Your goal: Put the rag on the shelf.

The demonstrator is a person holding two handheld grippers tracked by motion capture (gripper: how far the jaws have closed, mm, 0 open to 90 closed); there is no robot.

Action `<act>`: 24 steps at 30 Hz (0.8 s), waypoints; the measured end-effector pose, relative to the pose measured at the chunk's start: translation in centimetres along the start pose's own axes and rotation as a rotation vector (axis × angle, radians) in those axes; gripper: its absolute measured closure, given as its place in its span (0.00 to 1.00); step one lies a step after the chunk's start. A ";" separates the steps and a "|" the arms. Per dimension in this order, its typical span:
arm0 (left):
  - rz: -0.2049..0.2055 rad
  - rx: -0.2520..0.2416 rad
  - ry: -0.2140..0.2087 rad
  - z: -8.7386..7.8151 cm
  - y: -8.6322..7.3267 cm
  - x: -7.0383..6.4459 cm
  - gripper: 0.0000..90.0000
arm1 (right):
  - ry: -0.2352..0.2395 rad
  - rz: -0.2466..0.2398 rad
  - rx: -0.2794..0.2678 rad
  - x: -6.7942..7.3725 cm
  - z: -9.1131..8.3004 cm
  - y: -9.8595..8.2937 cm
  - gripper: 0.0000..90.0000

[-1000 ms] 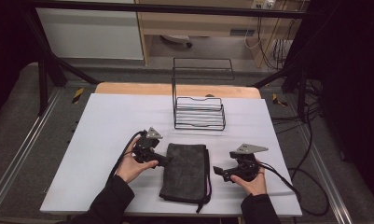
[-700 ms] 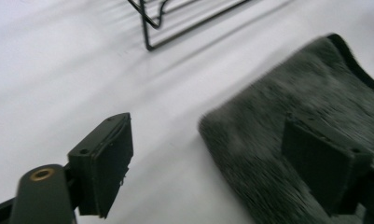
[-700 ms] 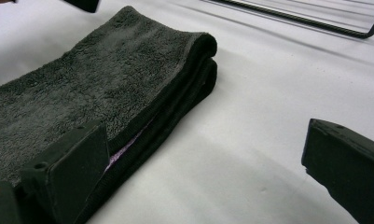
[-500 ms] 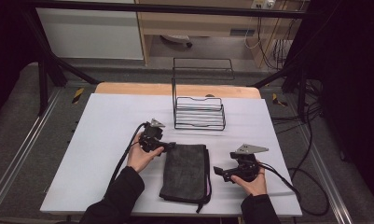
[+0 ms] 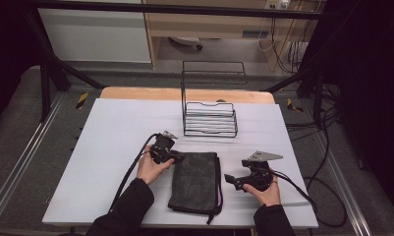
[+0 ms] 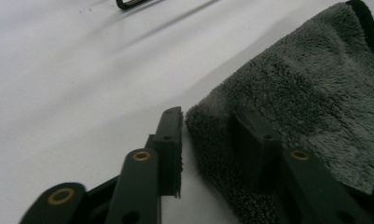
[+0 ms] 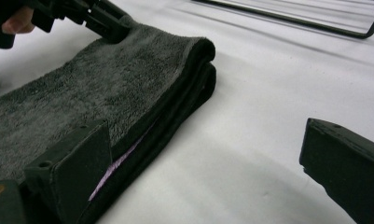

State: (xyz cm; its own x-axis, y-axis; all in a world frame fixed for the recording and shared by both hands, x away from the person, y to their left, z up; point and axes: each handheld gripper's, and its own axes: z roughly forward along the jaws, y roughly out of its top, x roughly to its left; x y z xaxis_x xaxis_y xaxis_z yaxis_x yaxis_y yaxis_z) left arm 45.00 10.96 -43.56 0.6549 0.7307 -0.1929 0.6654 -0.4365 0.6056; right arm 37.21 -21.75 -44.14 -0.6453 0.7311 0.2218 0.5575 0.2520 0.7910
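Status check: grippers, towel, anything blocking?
Left gripper open, astride towel far-left corner. Right gripper open beside towel's right edge. Wire rack stands beyond, clear.

One folded dark towel (image 5: 196, 181), one wire rack (image 5: 209, 118), two claws, left (image 5: 176, 158) and right (image 5: 230, 179).

The folded dark grey terry cloth towel (image 5: 197, 179) looks fuzzy and matt. The white table surface (image 5: 111, 132) appears smooth, matt. The black wire rack (image 5: 209, 120) is thin metal.
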 end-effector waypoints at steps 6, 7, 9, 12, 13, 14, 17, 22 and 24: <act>0.012 0.002 0.006 0.1 0.0 -0.2 0.78 | -0.025 -0.006 -0.003 0.2 0.3 0.7 0.04; 0.008 0.002 0.006 0.2 -0.1 -0.3 0.79 | -0.029 -0.012 -0.001 0.2 0.4 0.8 0.05; 0.006 0.000 0.011 0.2 -0.1 -0.4 0.81 | -0.040 -0.002 -0.002 0.3 0.6 1.2 0.05; 0.013 -0.003 0.014 0.3 -0.2 -0.5 0.83 | -0.044 -0.004 0.001 0.4 1.1 1.9 0.05; 0.014 -0.005 0.015 0.3 -0.3 -0.6 0.83 | -0.045 -0.002 0.007 0.5 1.4 2.2 0.06; 0.015 -0.010 0.018 0.3 -0.3 -0.6 0.83 | -0.049 0.004 0.008 0.6 1.7 2.5 0.06; 0.019 -0.016 0.021 0.3 -0.4 -0.7 0.84 | -0.063 0.011 0.013 0.9 2.7 3.5 0.07; 0.004 -0.033 0.006 0.3 -0.7 -0.5 0.85 | -0.074 0.035 0.006 0.9 4.4 4.5 0.16; 0.007 -0.034 0.007 0.3 -0.7 -0.5 0.85 | -0.074 0.054 0.005 0.7 5.1 4.5 0.21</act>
State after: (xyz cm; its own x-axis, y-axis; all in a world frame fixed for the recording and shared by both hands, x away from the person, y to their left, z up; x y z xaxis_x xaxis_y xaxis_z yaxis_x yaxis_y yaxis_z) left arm 44.34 10.70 -44.15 0.6564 0.7318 -0.1833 0.6484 -0.4231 0.6329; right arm 41.96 -16.89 -43.30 -0.5739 0.7885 0.2210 0.5932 0.2142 0.7760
